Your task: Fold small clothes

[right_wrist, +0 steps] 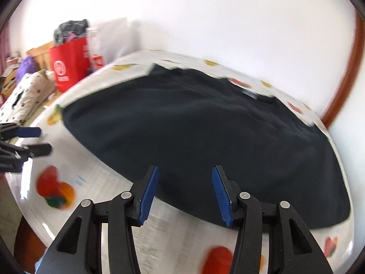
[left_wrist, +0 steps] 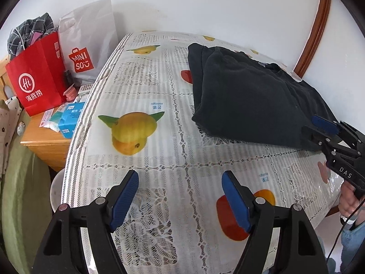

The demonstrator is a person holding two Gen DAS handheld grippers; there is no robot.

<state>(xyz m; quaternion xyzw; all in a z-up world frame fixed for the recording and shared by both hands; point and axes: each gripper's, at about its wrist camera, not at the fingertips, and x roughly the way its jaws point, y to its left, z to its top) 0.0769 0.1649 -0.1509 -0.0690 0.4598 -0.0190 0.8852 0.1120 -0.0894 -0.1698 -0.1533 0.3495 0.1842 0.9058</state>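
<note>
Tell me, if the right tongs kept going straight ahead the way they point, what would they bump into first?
Most likely the dark folded garment: the right tongs stand open, pointing at its near edge on the table. How far above the cloth they are is unclear.

From the left wrist we are looking low across the table toward the wall, the dark garment lying at two o'clock. From the right wrist we are facing the same garment at twelve o'clock, much nearer, though blurred. Both views are sharing the garment, the tabletop and the red bag at ten o'clock.
</note>
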